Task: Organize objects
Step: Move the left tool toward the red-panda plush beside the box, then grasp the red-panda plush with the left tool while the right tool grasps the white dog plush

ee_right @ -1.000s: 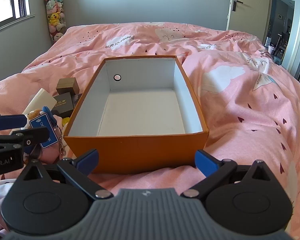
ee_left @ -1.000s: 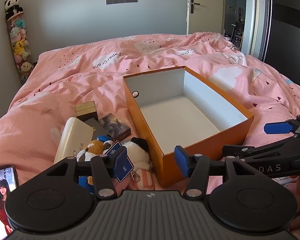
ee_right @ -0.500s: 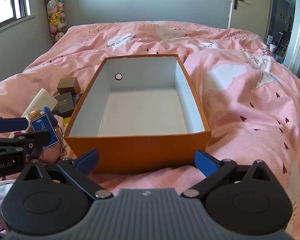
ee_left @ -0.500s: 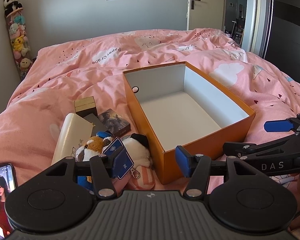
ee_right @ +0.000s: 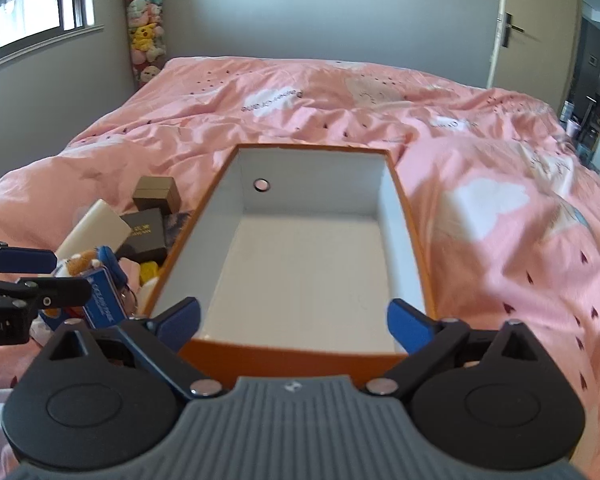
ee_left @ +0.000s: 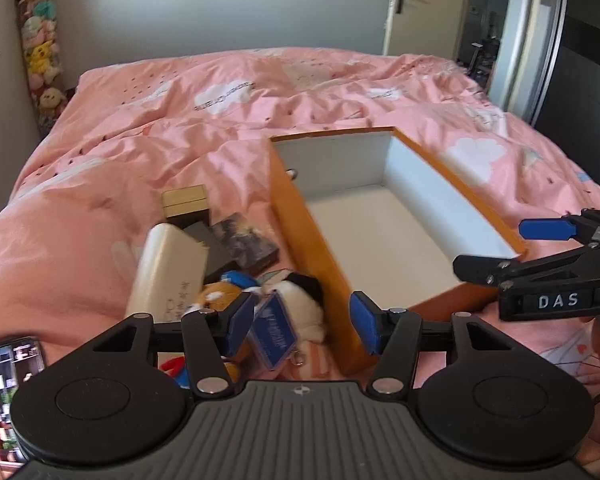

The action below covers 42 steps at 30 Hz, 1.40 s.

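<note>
Closer now to the orange cardboard box (ee_right: 300, 354) than a second ago, with its near wall almost under the right gripper (ee_right: 294, 320), whose blue pads stand wide apart, grasping nothing, apparently lined up over the opening. Left gripper (ee_left: 298, 320) likewise spread and unladen, low over the clutter it seems meant to pick from. Nearest it, a blue tag (ee_left: 274, 330) on a plush toy (ee_left: 300, 302), touching the box's left wall. Phone (ee_left: 8, 396) at the far left edge, screen lit. Just beyond, a cream case (ee_left: 168, 272), a dark box (ee_right: 146, 234), a picture card pack (ee_left: 242, 242) and a small gold box (ee_left: 186, 204), all outside the box on the pink duvet (ee_left: 140, 152). Box interior white and bare, so sorting looks barely begun. Farther off, a column of soft toys (ee_right: 144, 28) against the grey wall.
</note>
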Each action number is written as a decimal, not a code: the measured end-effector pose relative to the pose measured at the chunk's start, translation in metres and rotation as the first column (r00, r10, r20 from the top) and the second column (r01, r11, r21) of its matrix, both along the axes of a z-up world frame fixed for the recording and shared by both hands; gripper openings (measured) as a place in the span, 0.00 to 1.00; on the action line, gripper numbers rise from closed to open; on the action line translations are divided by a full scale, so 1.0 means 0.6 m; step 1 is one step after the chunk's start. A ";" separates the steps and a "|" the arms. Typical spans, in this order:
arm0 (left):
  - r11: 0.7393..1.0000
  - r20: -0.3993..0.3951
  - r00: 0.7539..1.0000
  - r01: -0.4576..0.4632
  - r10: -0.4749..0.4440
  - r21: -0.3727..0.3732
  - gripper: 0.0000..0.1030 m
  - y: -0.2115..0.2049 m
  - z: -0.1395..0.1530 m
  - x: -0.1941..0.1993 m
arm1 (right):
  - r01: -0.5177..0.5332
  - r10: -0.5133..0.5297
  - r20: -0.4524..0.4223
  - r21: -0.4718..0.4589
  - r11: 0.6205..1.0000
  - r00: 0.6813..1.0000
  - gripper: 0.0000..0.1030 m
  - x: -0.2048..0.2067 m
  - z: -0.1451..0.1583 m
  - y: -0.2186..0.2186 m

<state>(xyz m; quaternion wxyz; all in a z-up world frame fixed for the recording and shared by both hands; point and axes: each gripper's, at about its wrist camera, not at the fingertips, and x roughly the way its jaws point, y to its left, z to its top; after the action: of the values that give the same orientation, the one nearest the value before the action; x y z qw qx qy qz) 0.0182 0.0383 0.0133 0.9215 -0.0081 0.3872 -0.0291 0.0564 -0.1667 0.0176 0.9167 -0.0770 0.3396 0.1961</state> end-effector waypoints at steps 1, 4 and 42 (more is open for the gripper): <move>1.000 -0.016 1.000 -0.013 0.013 0.011 0.64 0.005 -0.001 0.004 | -0.021 0.021 -0.005 0.000 1.000 1.000 0.84 0.006 0.001 0.008; 0.998 -0.065 0.997 -0.030 0.034 0.050 0.65 0.015 -0.013 0.011 | -0.070 0.070 -0.019 0.009 0.998 0.997 0.74 0.020 0.001 0.033; 0.991 -0.131 0.988 -0.063 0.079 0.119 0.47 0.075 -0.051 0.078 | -0.656 0.628 -0.187 -0.197 0.729 0.755 0.66 0.088 -0.017 0.212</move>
<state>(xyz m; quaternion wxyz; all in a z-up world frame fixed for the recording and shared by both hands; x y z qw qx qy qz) 0.0647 0.0833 -0.0176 0.8924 0.0287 0.4495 0.0266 0.1092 -0.0394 0.0073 0.7551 -0.2939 0.3627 0.4603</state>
